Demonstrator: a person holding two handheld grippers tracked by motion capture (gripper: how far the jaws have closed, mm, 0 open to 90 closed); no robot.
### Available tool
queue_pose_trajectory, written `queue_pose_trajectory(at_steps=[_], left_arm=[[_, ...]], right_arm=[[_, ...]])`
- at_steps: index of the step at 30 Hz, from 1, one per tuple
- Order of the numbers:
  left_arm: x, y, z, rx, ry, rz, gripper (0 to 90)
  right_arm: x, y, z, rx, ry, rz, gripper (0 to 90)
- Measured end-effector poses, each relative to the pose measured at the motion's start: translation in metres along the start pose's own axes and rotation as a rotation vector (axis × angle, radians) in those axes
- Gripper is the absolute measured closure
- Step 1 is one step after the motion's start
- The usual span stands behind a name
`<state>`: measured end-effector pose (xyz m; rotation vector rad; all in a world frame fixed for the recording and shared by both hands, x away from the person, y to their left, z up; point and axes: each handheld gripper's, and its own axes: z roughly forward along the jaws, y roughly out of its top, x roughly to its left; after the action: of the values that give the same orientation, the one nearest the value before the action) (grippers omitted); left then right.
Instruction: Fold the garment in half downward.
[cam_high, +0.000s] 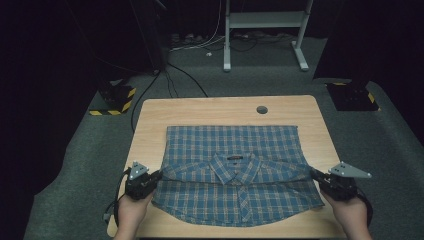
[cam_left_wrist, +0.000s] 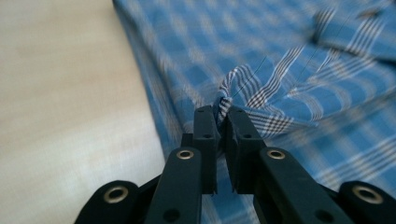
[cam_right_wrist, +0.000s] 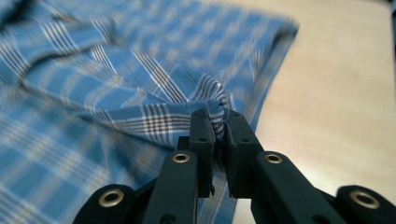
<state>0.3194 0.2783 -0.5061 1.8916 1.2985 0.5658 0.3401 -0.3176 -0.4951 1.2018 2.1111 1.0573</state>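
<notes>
Your left hand (cam_high: 131, 210) and right hand (cam_high: 351, 212) come in from the near edge, wrists level, each pointing its tool inward. The left tool (cam_high: 159, 177) is pressed together, pinching a bunch of the plaid shirt (cam_high: 235, 150) at its left side; the right tool (cam_high: 314, 174) pinches the right side likewise. The shirt lies collar up on the counter (cam_high: 150, 115), its hem at the near edge. Bare counter shows beyond the shirt and along both sides.
</notes>
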Motion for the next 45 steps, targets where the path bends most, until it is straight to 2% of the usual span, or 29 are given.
queue_pose_trajectory(at_steps=[3,8,10,11,14,19,21,26,30,31,34,39,42,45], left_arm=[[0.000,-0.018,0.008,0.033,0.007,-0.015,82.9],[0.000,-0.032,0.012,0.060,0.036,-0.017,82.9],[0.002,-0.038,0.013,0.043,0.040,-0.017,84.1],[0.003,-0.039,0.012,0.037,0.035,-0.035,84.1],[0.002,-0.041,0.012,0.027,0.039,-0.036,83.1],[0.001,-0.040,0.012,0.019,0.017,-0.051,73.4],[-0.001,-0.037,0.011,0.013,0.018,-0.041,68.7],[-0.006,-0.023,0.001,-0.025,0.030,-0.021,48.2],[-0.010,-0.006,-0.004,-0.061,0.012,-0.075,35.3],[-0.012,-0.001,-0.004,-0.062,0.014,-0.071,32.4],[-0.019,0.009,-0.002,-0.072,0.020,-0.045,29.2],[-0.030,0.023,0.009,-0.070,0.027,-0.019,21.8],[-0.038,0.031,0.017,-0.071,0.014,0.006,19.5],[-0.045,0.038,0.025,-0.075,-0.008,0.011,17.1]], right_arm=[[0.001,-0.019,0.006,0.032,-0.005,0.023,81.8],[0.002,-0.039,0.014,0.074,-0.016,0.037,81.6],[0.003,-0.041,0.015,0.069,-0.020,0.040,81.4],[0.003,-0.041,0.015,0.068,-0.025,0.036,81.2],[0.007,-0.042,0.016,0.078,-0.049,0.004,78.5],[0.010,-0.045,0.018,0.066,-0.056,0.010,71.2],[0.010,-0.045,0.018,0.057,-0.047,0.023,66.5],[0.014,-0.047,0.017,0.045,-0.055,0.009,51.3],[0.010,-0.049,0.017,0.056,-0.055,0.049,42.1],[0.009,-0.049,0.016,0.057,-0.050,0.055,39.5],[0.008,-0.050,0.015,0.071,-0.044,0.076,35.4],[0.006,-0.051,0.015,0.077,-0.033,0.094,33.9],[0.008,-0.051,0.015,0.079,-0.040,0.080,30.5],[0.009,-0.051,0.016,0.084,-0.040,0.075,28.5]])
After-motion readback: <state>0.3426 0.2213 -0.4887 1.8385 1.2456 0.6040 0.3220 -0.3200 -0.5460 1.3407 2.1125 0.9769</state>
